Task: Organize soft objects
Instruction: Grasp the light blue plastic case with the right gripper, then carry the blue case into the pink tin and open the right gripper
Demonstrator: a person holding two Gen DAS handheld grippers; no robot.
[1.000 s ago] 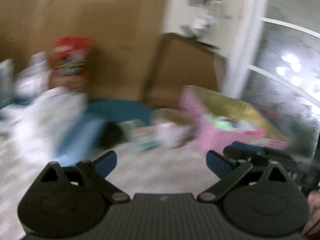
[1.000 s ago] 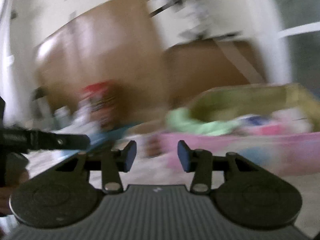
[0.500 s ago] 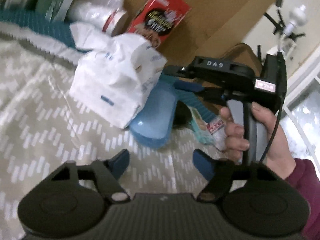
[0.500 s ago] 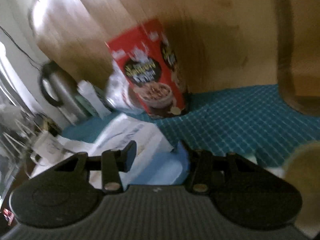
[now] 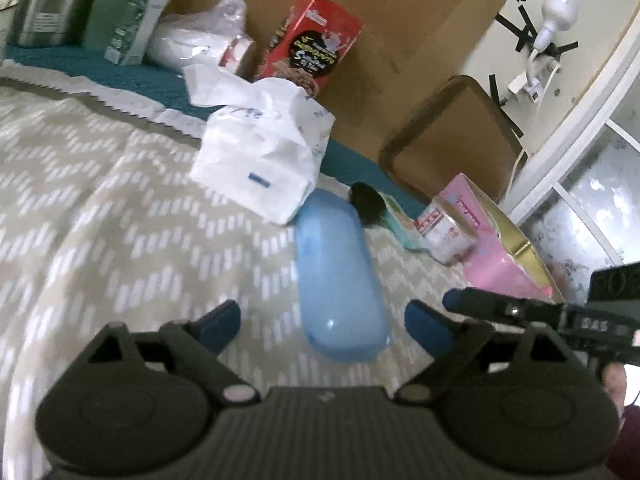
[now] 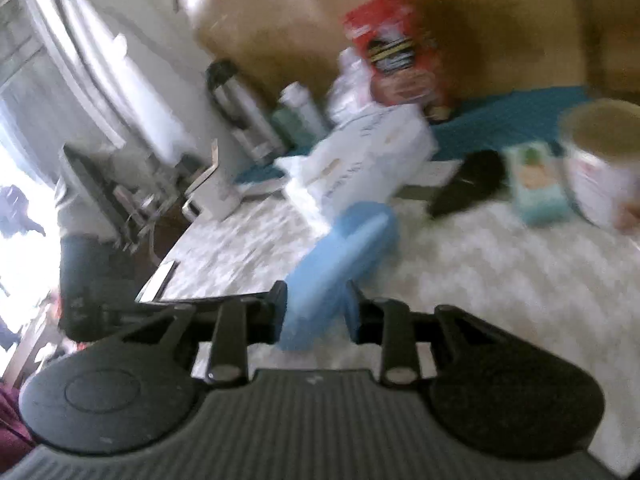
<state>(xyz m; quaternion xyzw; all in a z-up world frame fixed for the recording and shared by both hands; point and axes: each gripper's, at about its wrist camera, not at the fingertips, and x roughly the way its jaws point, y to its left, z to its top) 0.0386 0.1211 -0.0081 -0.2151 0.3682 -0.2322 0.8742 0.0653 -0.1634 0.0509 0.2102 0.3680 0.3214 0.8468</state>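
The left gripper (image 5: 322, 320) has just been opening; its fingers stand spread, nothing between them. The right gripper (image 6: 316, 308) has been closing, the blue case (image 5: 338, 280) between its fingers on the patterned cloth (image 5: 100, 220); pinching or not, I cannot tell. Beyond lies a white bag (image 5: 264, 160).

A glossy, smooth blue plastic case (image 5: 340, 280) lies on a matt woven cloth (image 5: 100, 208) with a pale chevron pattern. Behind it sit a crinkled white plastic bag (image 5: 264, 152), a printed red cardboard box (image 5: 316, 48) and plain brown cardboard sheets (image 5: 400, 20). A shiny metal flask (image 6: 240, 108) stands at the back, and the grippers' bodies are matt, ribbed black plastic.
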